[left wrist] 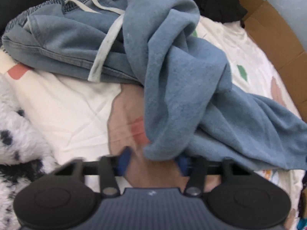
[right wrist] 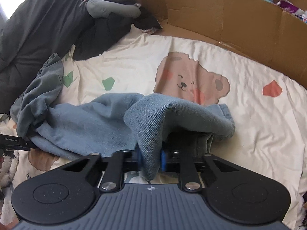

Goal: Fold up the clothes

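Two tongs (left wrist: 153, 161) (right wrist: 150, 158): right clamped on soft, rumpled blue sweatpants (right wrist: 153, 118), left parted around them.

Faded blue sweat shorts (left wrist: 172, 72), soft fleece-like cloth, lying crumpled on a cream bed sheet (right wrist: 249, 115) printed with bears. Elastic waistband (left wrist: 57, 2) with a white drawstring (left wrist: 107, 44) bunched at the far left. One leg twisted and draped forward; the other end raised in a fold (right wrist: 153, 118).
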Action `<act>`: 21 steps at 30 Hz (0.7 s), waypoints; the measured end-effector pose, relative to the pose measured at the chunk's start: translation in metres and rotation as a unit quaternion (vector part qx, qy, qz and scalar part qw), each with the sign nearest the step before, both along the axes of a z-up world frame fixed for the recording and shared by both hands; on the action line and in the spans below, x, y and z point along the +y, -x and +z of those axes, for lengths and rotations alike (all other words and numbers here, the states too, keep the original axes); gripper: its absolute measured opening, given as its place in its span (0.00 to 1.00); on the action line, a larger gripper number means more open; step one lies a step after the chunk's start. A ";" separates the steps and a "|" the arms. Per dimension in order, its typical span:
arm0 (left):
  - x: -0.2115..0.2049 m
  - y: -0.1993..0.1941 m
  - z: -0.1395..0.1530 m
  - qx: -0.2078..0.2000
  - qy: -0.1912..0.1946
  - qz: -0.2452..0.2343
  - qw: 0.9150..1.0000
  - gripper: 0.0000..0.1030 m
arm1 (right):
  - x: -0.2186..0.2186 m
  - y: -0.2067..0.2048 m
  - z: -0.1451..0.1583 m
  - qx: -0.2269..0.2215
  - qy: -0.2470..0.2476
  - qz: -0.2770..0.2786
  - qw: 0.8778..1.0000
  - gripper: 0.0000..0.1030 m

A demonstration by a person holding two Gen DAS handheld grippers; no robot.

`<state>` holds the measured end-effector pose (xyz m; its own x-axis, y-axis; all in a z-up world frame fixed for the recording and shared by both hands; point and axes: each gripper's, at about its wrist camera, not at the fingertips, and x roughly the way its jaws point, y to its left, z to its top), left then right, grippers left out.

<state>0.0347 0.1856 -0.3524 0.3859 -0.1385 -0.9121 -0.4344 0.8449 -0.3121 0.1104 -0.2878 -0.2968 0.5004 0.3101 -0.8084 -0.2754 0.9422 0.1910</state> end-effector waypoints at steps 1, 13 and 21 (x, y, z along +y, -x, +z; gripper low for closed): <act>0.002 0.000 0.001 -0.006 0.014 -0.002 1.000 0.11 | -0.001 0.000 0.003 -0.006 -0.001 -0.002 1.000 0.11; 0.027 0.013 0.061 -0.083 0.036 -0.031 0.995 0.04 | -0.005 0.014 0.045 -0.027 -0.042 0.020 0.999 0.09; 0.047 0.014 0.102 -0.123 0.030 -0.034 0.991 0.04 | 0.005 0.035 0.086 -0.031 -0.076 0.081 0.993 0.09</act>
